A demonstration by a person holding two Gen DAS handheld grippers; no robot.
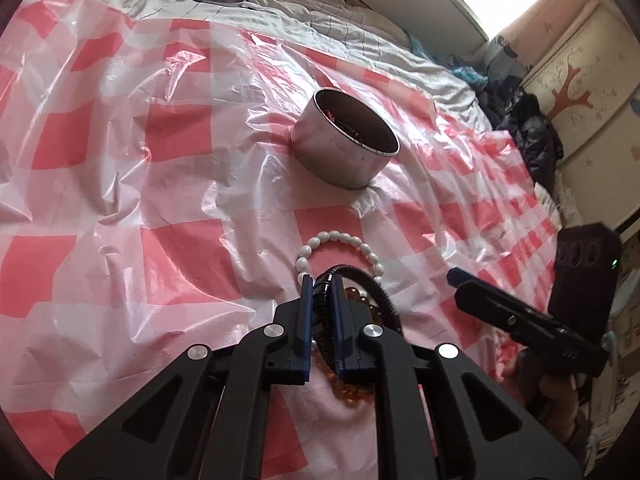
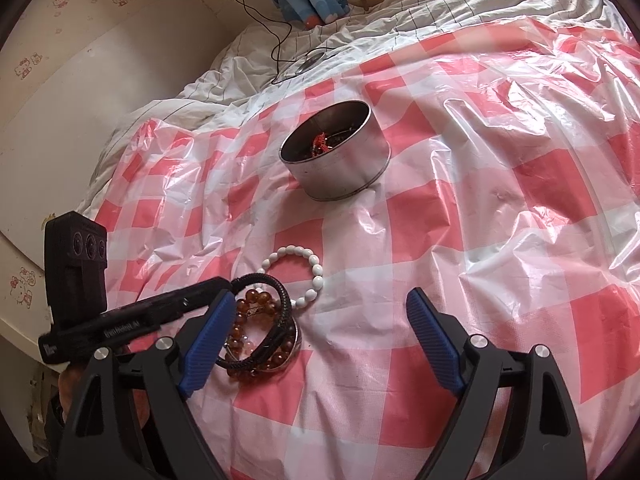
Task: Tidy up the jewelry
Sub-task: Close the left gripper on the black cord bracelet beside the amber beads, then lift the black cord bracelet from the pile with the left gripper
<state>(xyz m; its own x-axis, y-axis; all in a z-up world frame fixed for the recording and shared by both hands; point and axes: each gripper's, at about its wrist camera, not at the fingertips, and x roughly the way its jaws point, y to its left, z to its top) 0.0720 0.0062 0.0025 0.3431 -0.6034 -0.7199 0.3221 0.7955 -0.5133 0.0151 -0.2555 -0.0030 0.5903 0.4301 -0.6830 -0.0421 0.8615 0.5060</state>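
Note:
My left gripper [image 1: 322, 280] is shut on a black braided bracelet [image 1: 372, 284], whose cord runs between the blue pads. The bracelet lies in a small pile with an amber bead bracelet [image 2: 256, 306] and partly over a white bead bracelet [image 1: 340, 238]. Beyond the pile stands an open round metal tin [image 1: 340, 156] with red and dark jewelry [image 2: 320, 142] inside. My right gripper [image 2: 320, 300] hovers open over the checked sheet just right of the pile, with nothing between its fingers. In the right wrist view the left gripper [image 2: 226, 286] reaches in from the left onto the black bracelet [image 2: 280, 296].
A crinkled pink-and-white checked plastic sheet [image 2: 480, 200] covers the bed. Behind it lie a white quilt [image 2: 440, 4] and a black cable with a round puck [image 2: 308, 62]. Dark clothes [image 1: 532, 132] and a painted cabinet [image 1: 592, 92] stand off the bed's far side.

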